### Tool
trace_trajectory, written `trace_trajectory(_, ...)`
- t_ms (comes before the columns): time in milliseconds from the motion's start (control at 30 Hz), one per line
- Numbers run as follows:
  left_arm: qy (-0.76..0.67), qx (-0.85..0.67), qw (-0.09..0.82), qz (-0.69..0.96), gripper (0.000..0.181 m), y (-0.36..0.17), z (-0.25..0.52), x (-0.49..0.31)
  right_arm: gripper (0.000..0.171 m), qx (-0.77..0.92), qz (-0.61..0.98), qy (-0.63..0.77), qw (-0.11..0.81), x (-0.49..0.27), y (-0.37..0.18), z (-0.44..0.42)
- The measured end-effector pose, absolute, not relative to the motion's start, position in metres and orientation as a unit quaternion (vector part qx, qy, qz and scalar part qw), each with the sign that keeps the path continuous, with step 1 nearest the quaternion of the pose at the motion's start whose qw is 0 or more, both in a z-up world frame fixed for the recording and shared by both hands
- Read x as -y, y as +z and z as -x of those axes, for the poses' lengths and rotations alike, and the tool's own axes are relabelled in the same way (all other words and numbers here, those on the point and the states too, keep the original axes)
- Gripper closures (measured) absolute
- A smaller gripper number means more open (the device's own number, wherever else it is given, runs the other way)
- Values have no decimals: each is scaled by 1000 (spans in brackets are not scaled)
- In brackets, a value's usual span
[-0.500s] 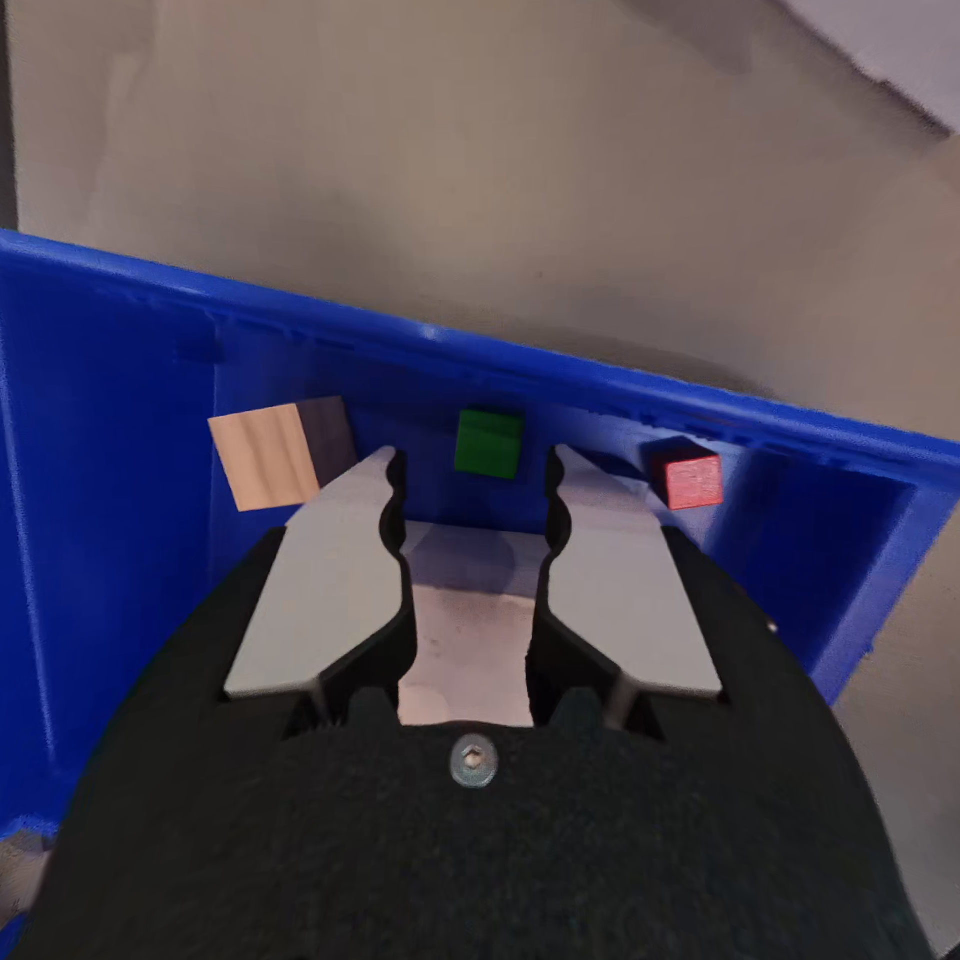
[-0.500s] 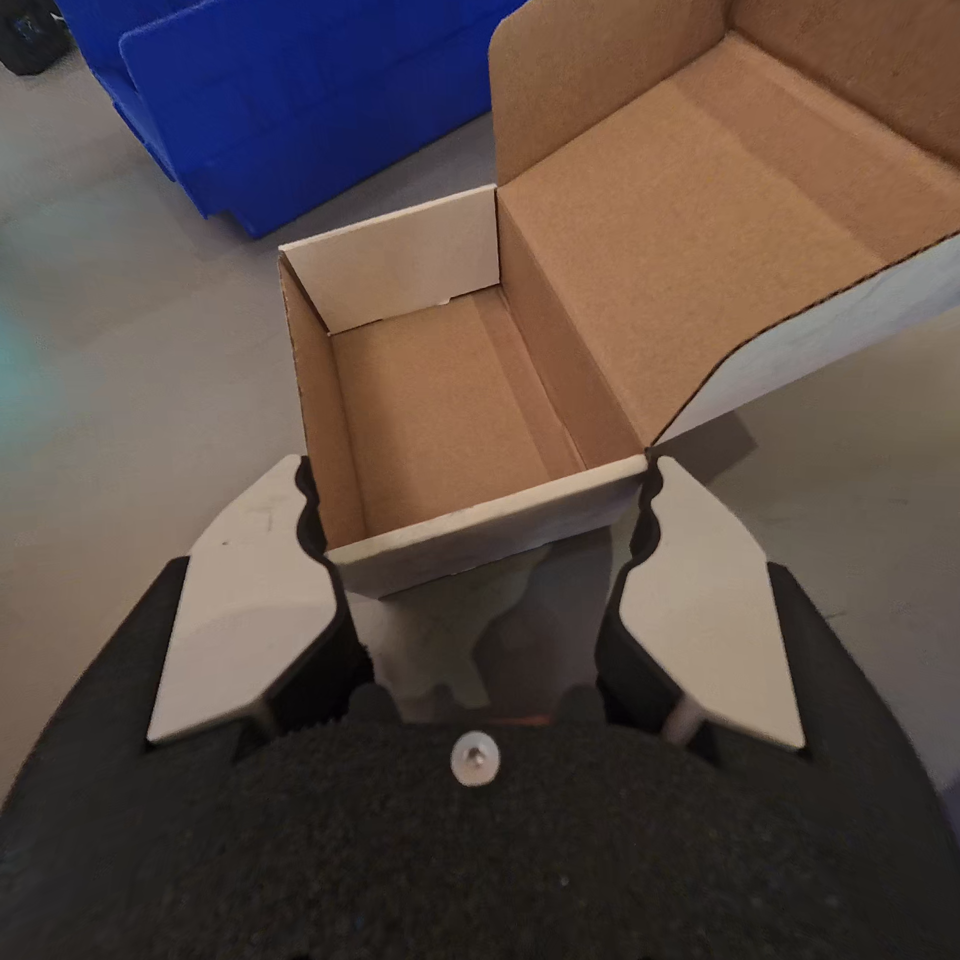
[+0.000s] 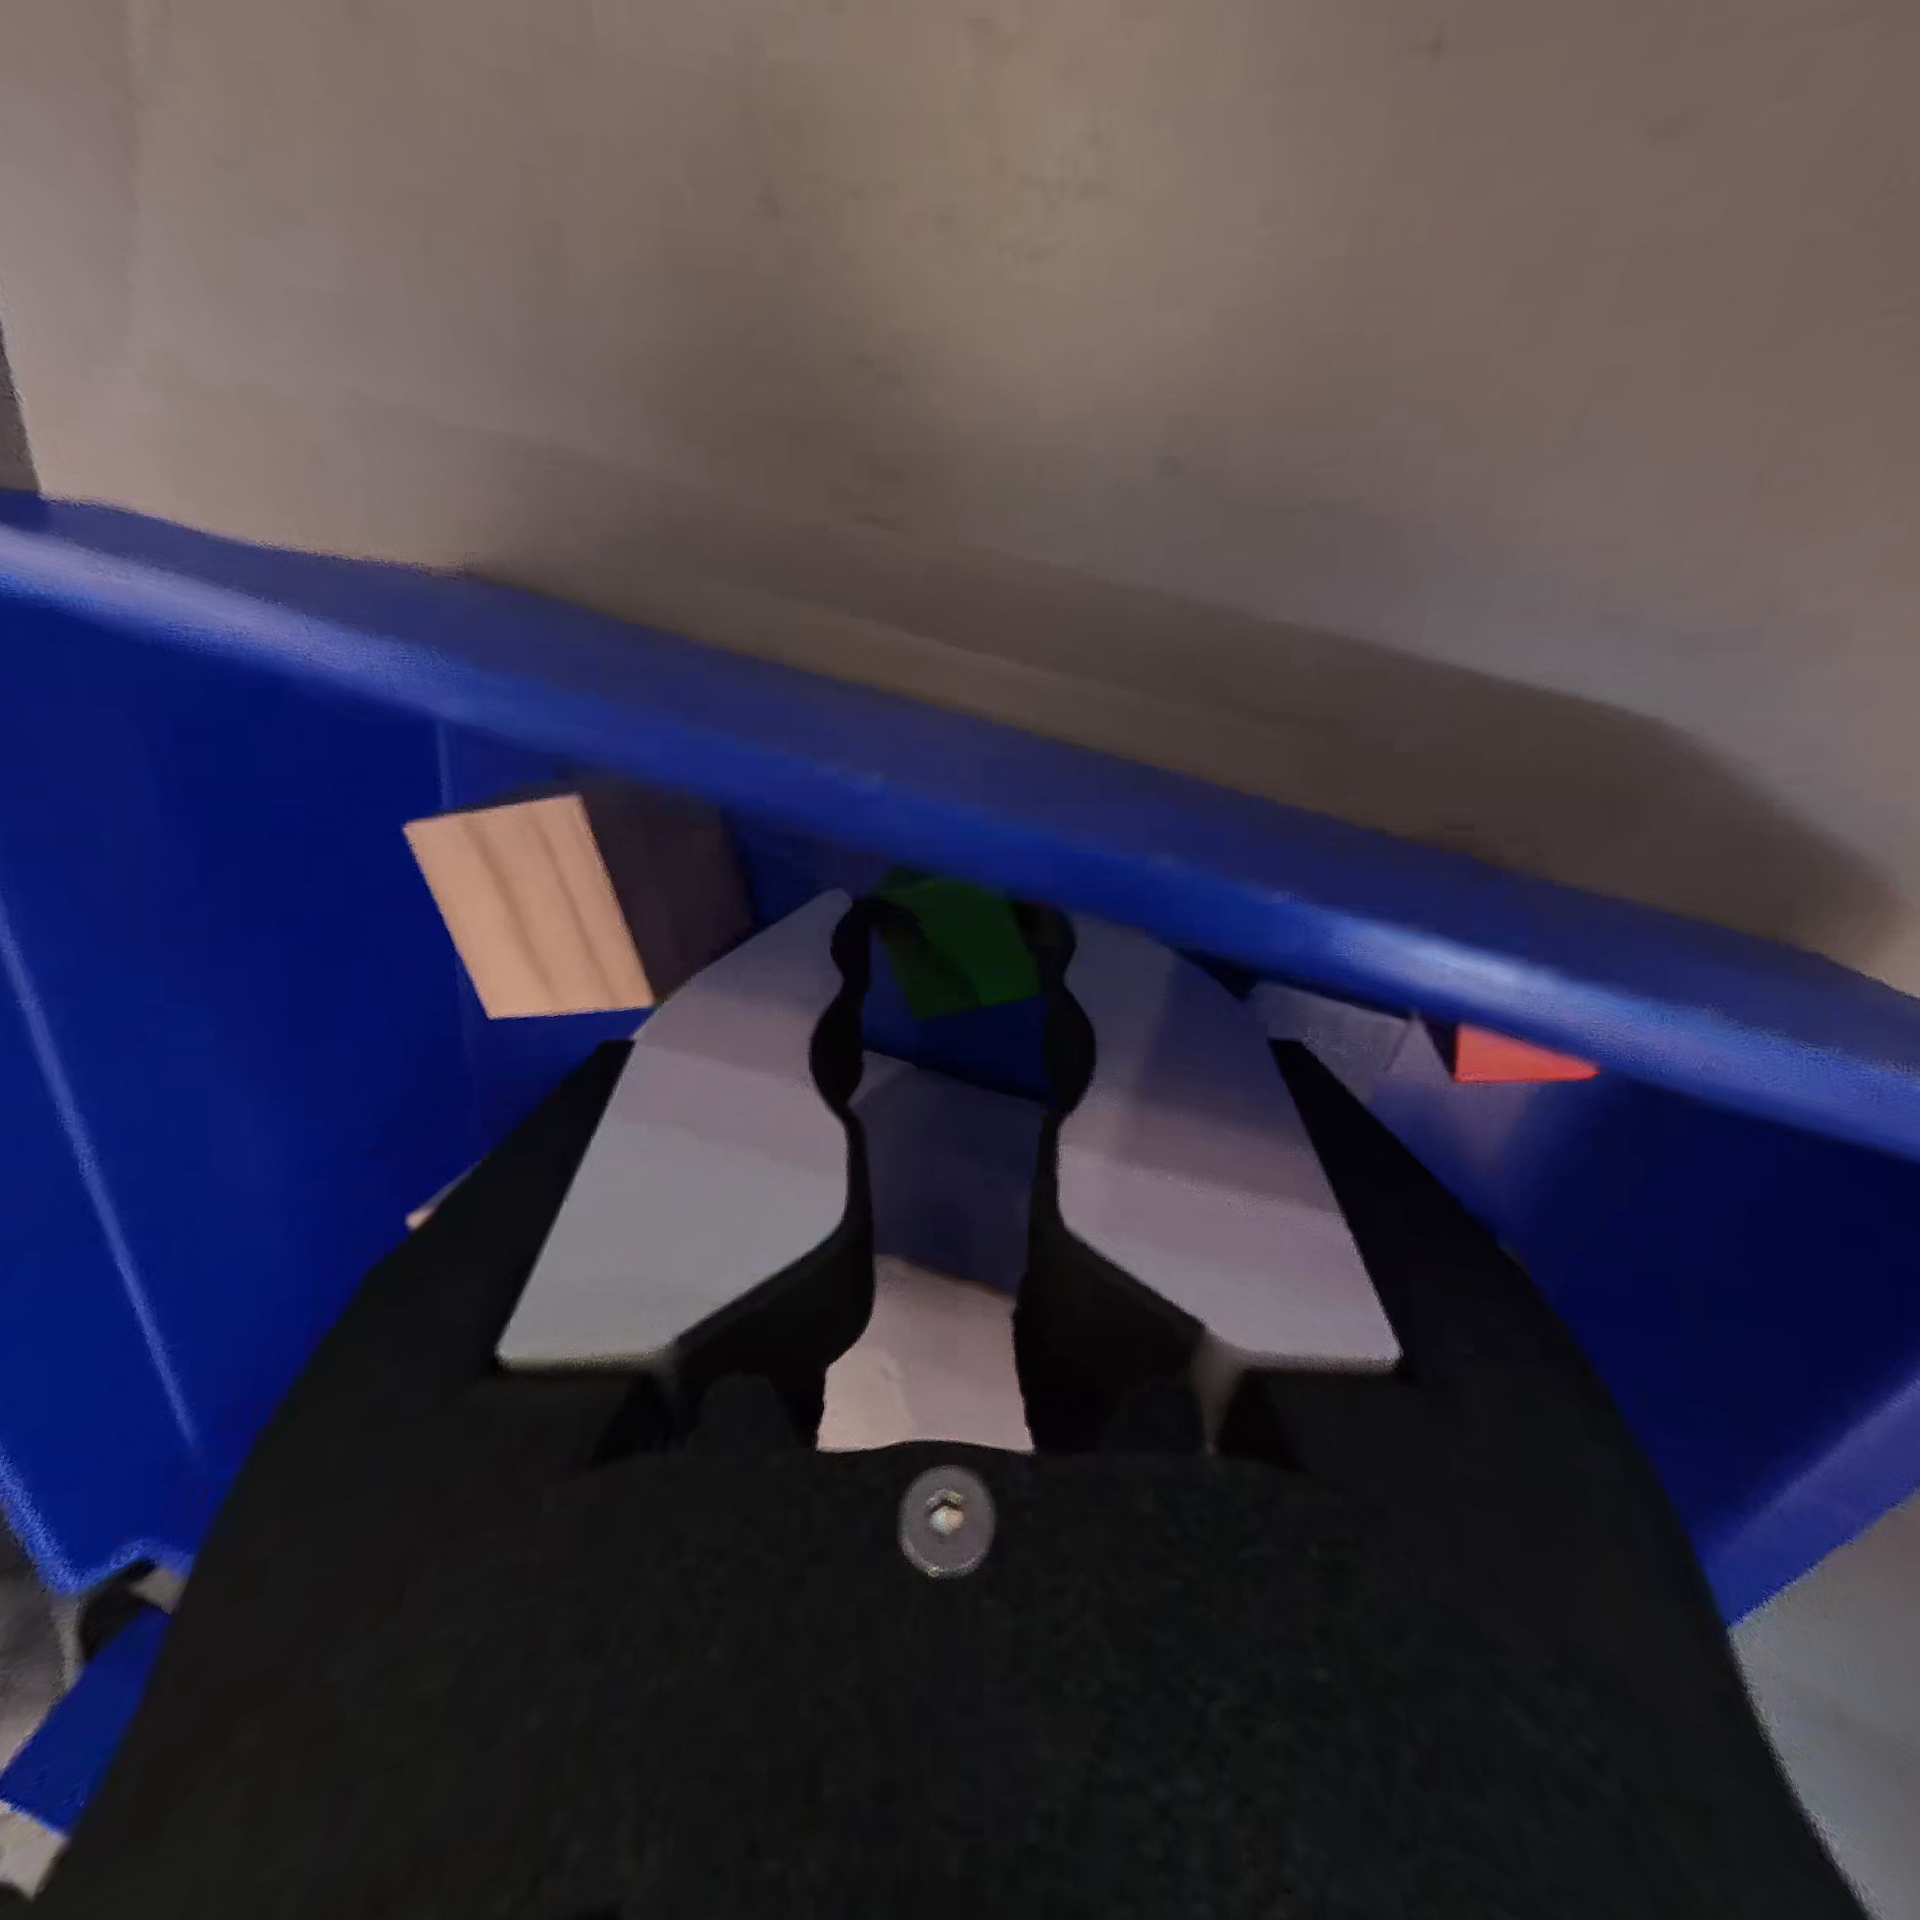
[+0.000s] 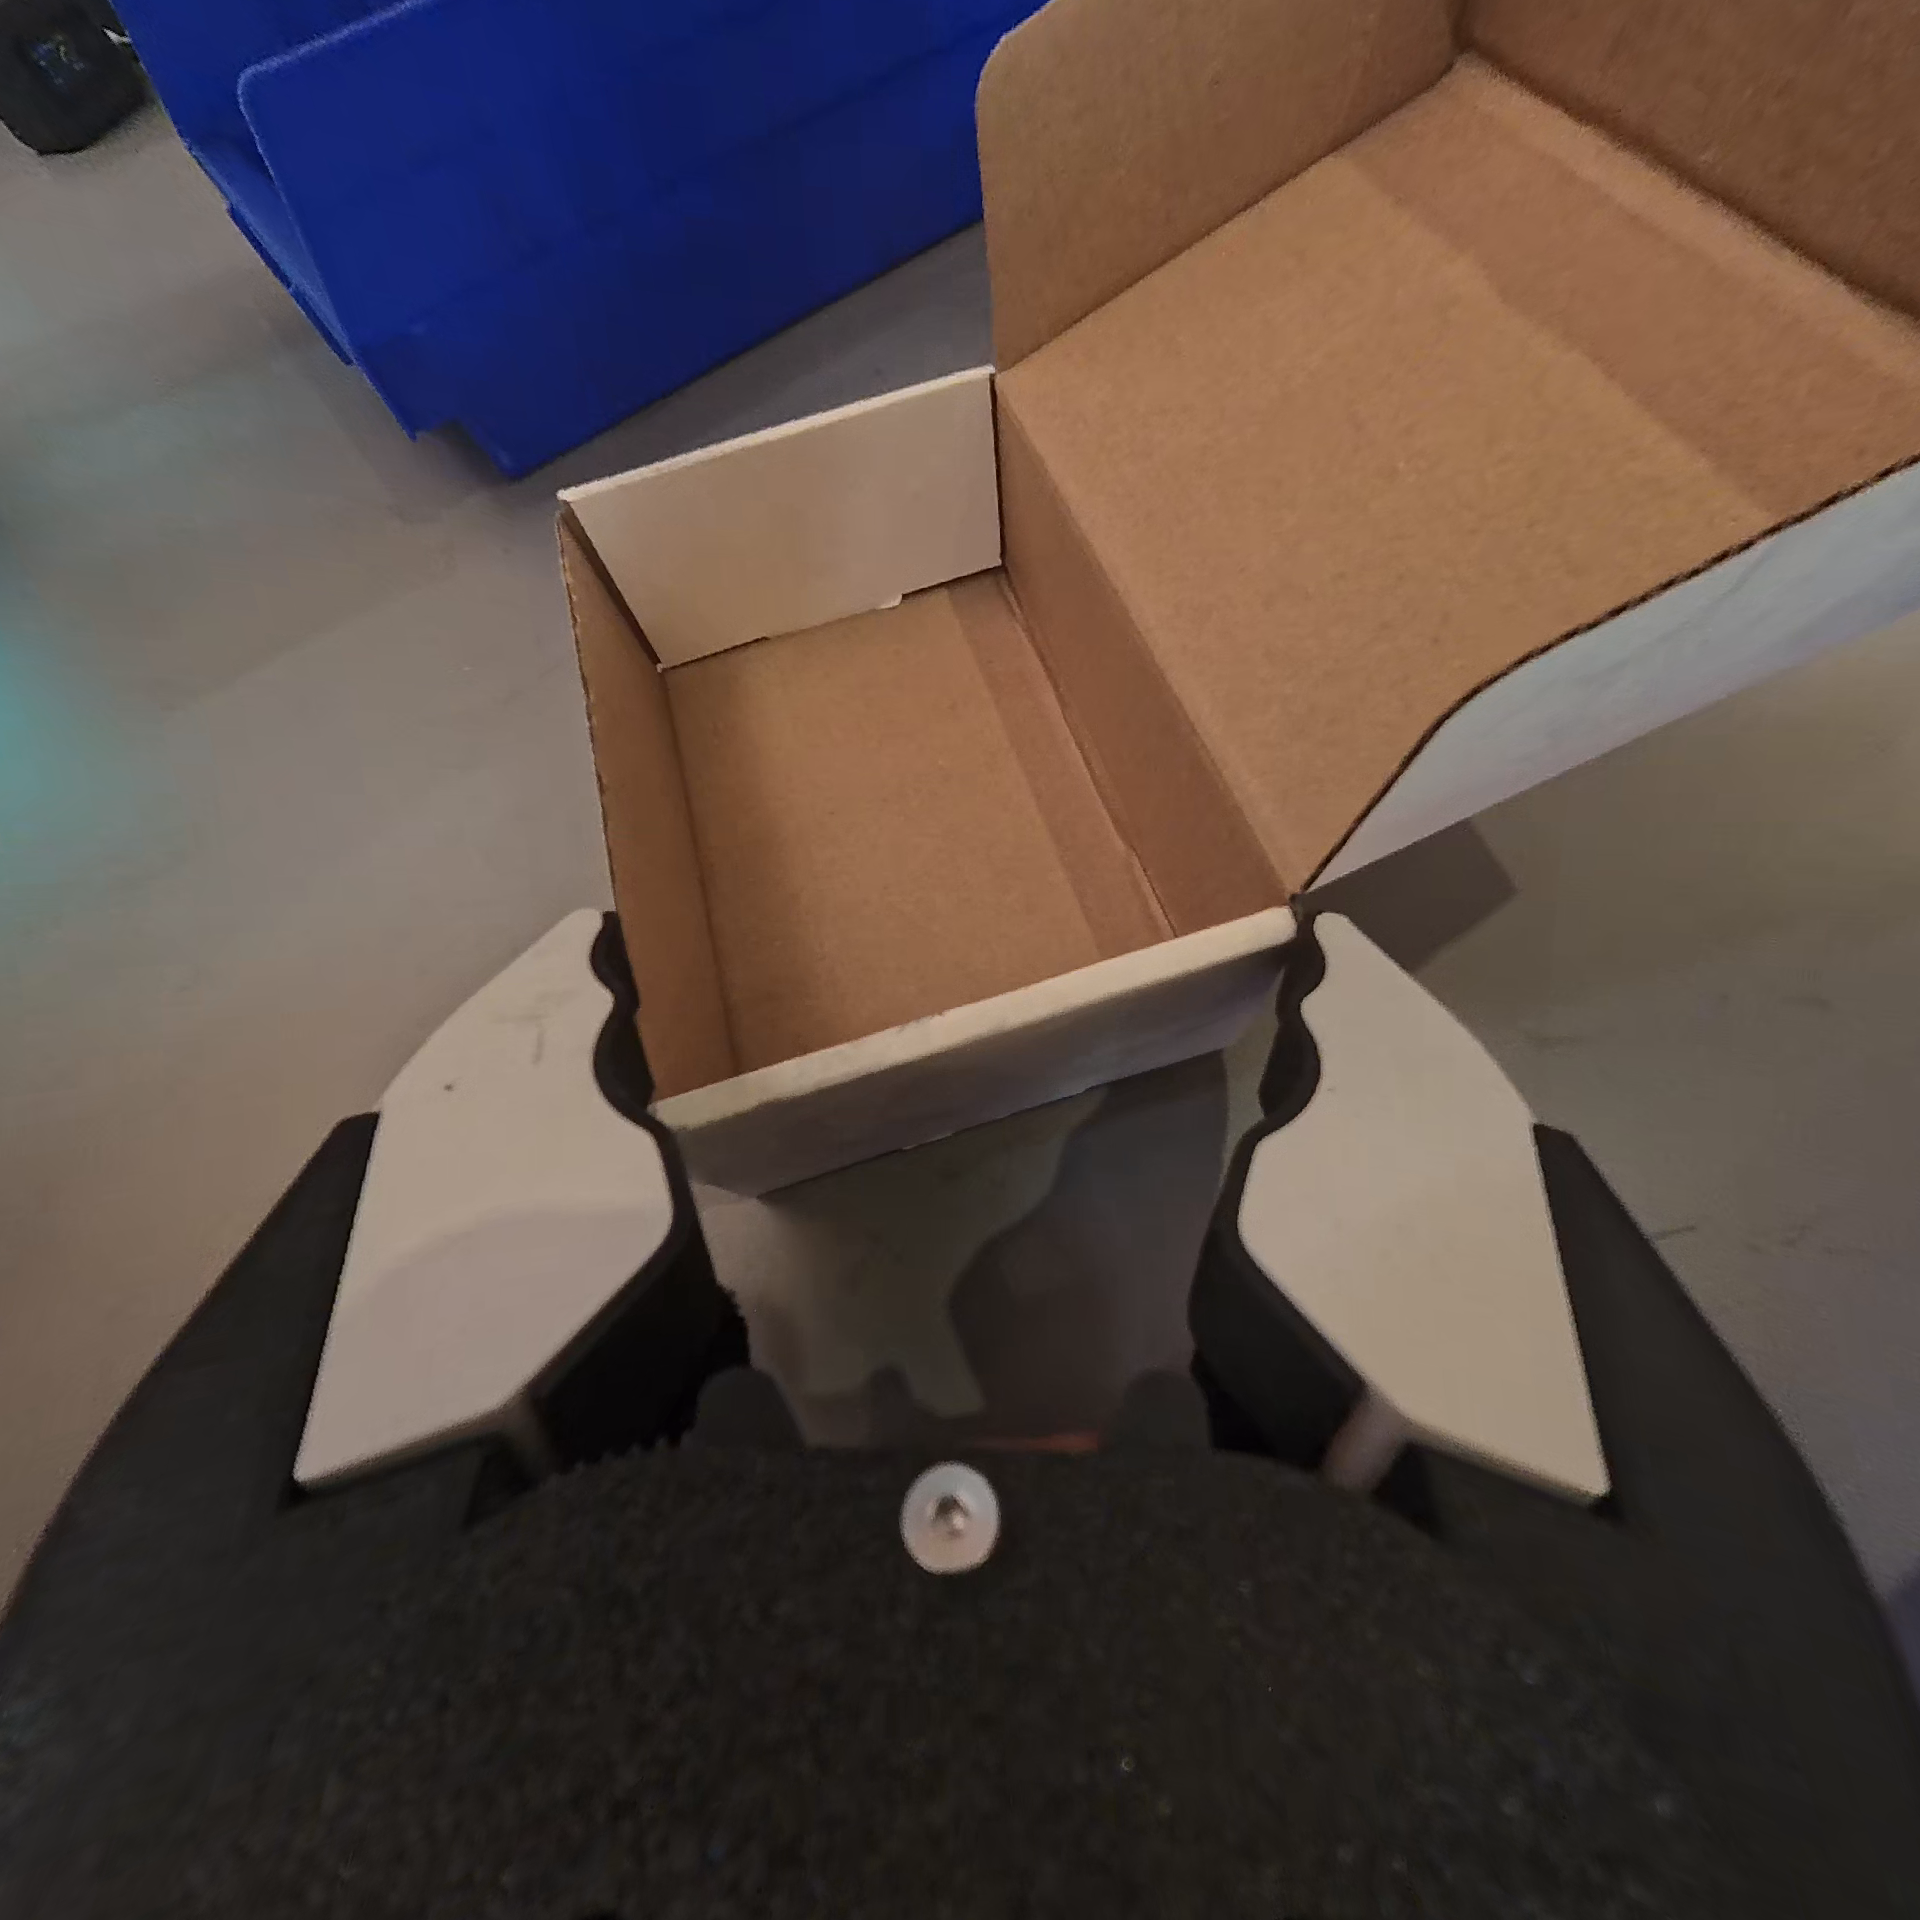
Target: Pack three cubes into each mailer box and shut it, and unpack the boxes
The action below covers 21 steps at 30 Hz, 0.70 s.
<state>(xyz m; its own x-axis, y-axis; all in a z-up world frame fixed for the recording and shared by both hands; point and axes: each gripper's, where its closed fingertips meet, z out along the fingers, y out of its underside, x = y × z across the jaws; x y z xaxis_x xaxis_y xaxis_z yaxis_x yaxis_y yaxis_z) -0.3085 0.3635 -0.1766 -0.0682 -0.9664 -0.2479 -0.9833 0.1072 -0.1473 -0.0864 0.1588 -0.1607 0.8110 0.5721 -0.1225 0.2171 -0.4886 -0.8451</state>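
Note:
In the left wrist view my left gripper (image 3: 951,925) reaches into a blue bin (image 3: 935,821). Its jaws are closed on a green cube (image 3: 961,961), which sits tilted between the tips. A larger plain wooden cube (image 3: 530,914) lies to the left and a red cube (image 3: 1507,1060) to the right, half hidden by the bin's rim. In the right wrist view my right gripper (image 4: 961,925) is open, with a finger on each side of the near end of an empty open mailer box (image 4: 966,1070). The box's lid (image 4: 1403,416) stands open to the right.
The blue bin (image 4: 571,208) also shows at the back left of the right wrist view, on a grey floor (image 4: 260,727). A pale piece (image 3: 1330,1029) lies in the bin beside the red cube. The bin's far rim hangs close over my left fingertips. There is about 30 cm between the tips of the two grippers.
My left gripper has pushed deeper into the bin and narrowed its jaws onto the green cube, which now sits tilted. The right gripper and the box have not moved.

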Motion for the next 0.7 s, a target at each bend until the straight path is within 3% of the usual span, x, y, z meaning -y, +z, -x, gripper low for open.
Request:
trace_trajectory(233,-83,-664,238,704,152,-91,302,-363,55,235,840,199,448,-159,-161,86)
trace_trajectory(400,-200,-708,283,616,152,-22,239,-270,55,235,840,199,447,-159,-161,86)
trace_trajectory(533,-147,-787,257,542,152,-55,184,-210,55,235,840,199,447,-158,-161,86)
trace_trajectory(700,-95,-790,194,574,152,-117,130,-207,55,234,841,200,446,-158,-161,86)
